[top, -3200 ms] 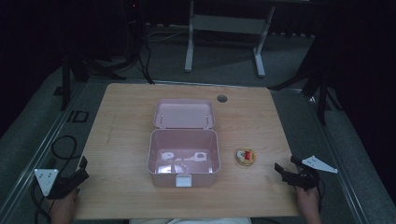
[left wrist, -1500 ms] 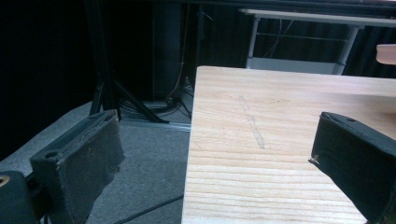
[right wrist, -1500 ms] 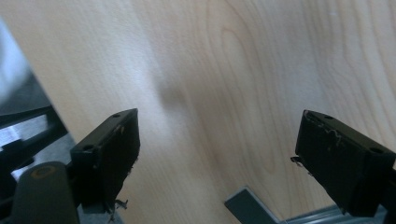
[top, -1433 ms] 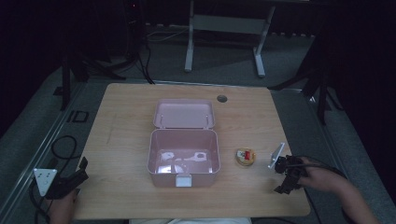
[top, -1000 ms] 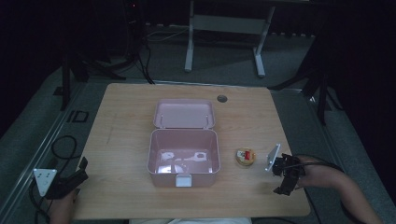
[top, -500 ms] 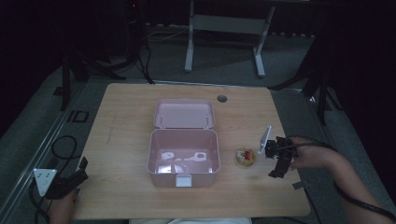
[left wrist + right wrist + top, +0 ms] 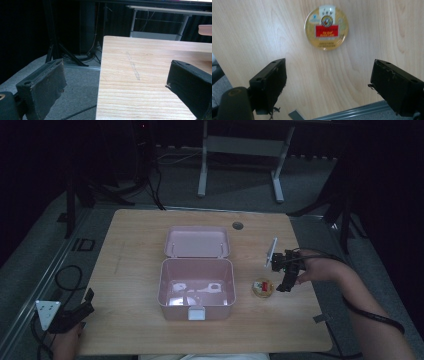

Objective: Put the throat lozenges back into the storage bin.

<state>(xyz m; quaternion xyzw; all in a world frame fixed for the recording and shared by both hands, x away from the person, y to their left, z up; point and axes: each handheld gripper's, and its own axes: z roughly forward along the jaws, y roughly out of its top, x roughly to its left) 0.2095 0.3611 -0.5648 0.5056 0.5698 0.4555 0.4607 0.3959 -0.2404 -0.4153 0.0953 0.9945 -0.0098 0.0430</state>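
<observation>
Wooden table (image 7: 130,245) with a pale, straight grain and rounded corners. An open pink box (image 7: 197,289) sits at the table's middle, its lid (image 7: 198,241) lying back flat on the far side. A small round tin (image 7: 262,287) with a gold and red label lies just right of the box. A round grommet hole (image 7: 237,225) lies beyond the lid.

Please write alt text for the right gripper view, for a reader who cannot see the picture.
A small round golden tin with a red label lies flat on the pale wooden table, ahead of the right gripper, whose two black jaws stand wide open and apart from it. Grey floor shows past the table edge at the bottom.
</observation>
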